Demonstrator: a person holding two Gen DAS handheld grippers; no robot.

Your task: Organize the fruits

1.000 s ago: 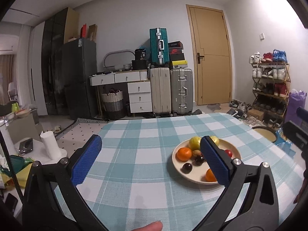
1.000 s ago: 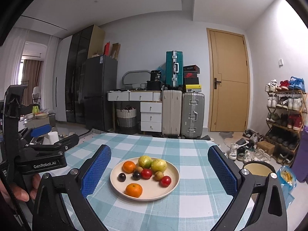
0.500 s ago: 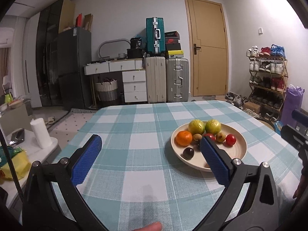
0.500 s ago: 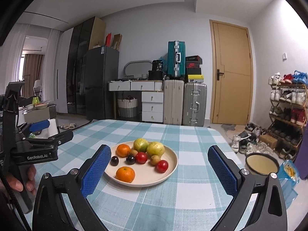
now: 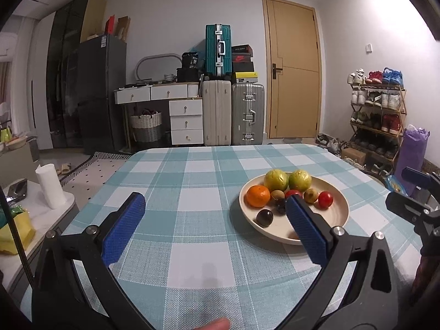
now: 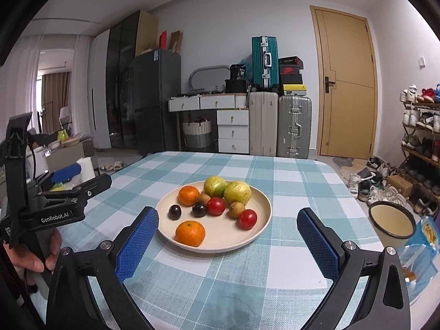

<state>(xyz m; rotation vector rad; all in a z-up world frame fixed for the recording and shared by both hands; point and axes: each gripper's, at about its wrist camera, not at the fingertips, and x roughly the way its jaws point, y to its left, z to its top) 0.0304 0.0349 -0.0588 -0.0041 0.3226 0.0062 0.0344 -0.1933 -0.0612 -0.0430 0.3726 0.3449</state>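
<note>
A cream plate (image 6: 258,221) of mixed fruit sits on the checked table (image 6: 242,269). It holds two oranges (image 6: 190,233), two yellow-green guavas (image 6: 237,192), two red tomatoes (image 6: 247,219), two dark plums (image 6: 175,211) and small brown fruits (image 6: 236,209). My right gripper (image 6: 227,243) is open and empty, just in front of the plate. My left gripper (image 5: 213,229) is open and empty, left of the plate (image 5: 337,214); its right finger (image 5: 305,232) hides part of the plate.
The left gripper's body (image 6: 55,206) stands at the table's left side. A cream bowl (image 6: 392,222) and a snack bag (image 6: 420,250) sit off the table's right edge. Suitcases (image 6: 294,126), drawers and a shoe rack (image 5: 376,118) stand behind.
Both grippers have dropped and tilted down toward the table, coming closer to the plate. Both stay open and empty.
</note>
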